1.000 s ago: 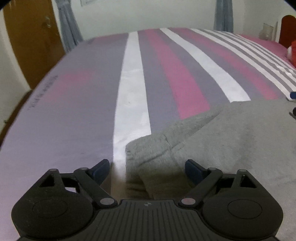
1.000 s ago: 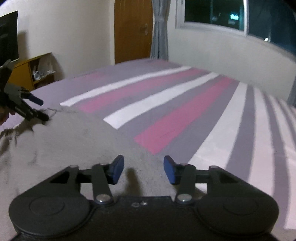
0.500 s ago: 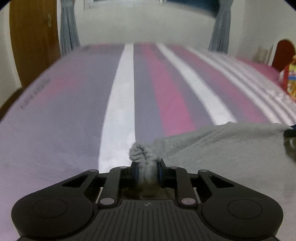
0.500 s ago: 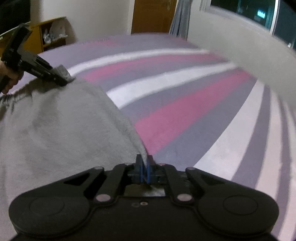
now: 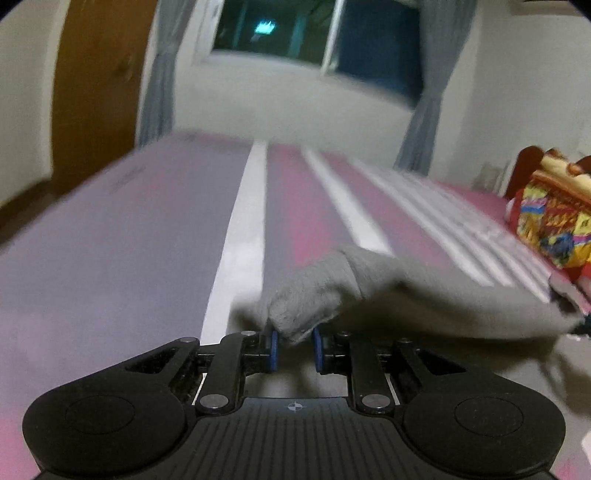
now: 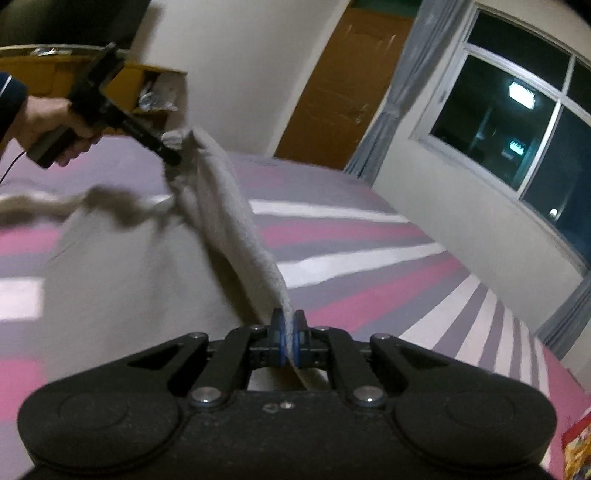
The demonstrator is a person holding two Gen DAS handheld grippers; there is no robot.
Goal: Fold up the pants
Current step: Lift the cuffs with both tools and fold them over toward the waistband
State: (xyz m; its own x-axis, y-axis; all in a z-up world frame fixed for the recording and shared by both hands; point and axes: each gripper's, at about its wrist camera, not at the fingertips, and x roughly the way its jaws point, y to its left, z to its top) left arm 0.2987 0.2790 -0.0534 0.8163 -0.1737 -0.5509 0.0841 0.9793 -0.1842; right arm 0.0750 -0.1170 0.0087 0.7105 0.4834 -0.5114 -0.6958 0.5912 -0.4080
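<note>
Left wrist view: the left gripper pinches the grey pants above a striped bed; a window and door lie beyond.

Right wrist view: the right gripper clamps the pants' edge, stretched taut above the bed.

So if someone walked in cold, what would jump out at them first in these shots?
The grey pants, lifted off the striped bed and stretched between both tongs: the right tongs pinch one edge up close, and the left tongs grip the far end. Beyond that, the dark window at right.
</note>
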